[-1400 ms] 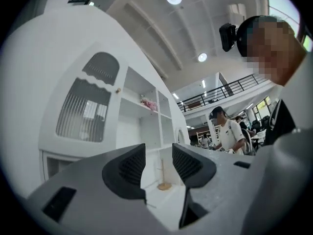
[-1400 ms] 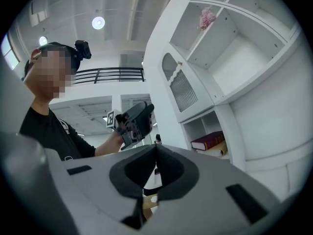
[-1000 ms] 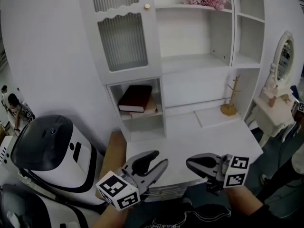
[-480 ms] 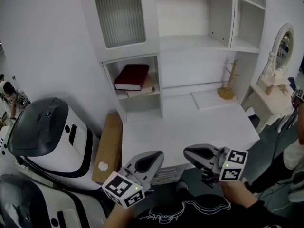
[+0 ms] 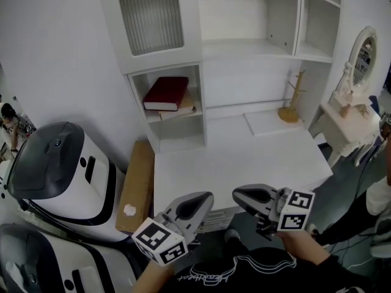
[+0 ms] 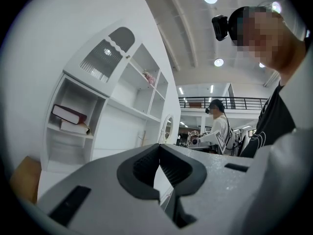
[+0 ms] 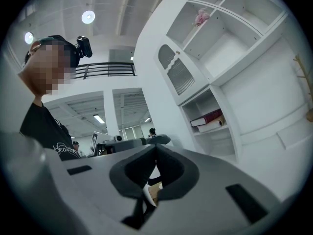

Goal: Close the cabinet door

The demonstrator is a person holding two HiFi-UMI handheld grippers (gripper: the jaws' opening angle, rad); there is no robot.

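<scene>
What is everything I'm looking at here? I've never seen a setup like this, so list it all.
Cabinet door: one, white with ribbed glass, upper left of the shelf unit, closed.
Red book: one, dark red, in the open cubby below the door.
Tan book: one, under the red one.
Wooden stand: one, light brown, at the back right of the desk.
Desk: one, white, centre.
Dressing table: one, white with an oval mirror, far right.
Rounded machines: two, white and black, left.
Brown board: one, beside the desk.
Bystander: one, at the left edge.
Left gripper, right gripper: grey with marker cubes, bottom centre, both shut and empty.
</scene>
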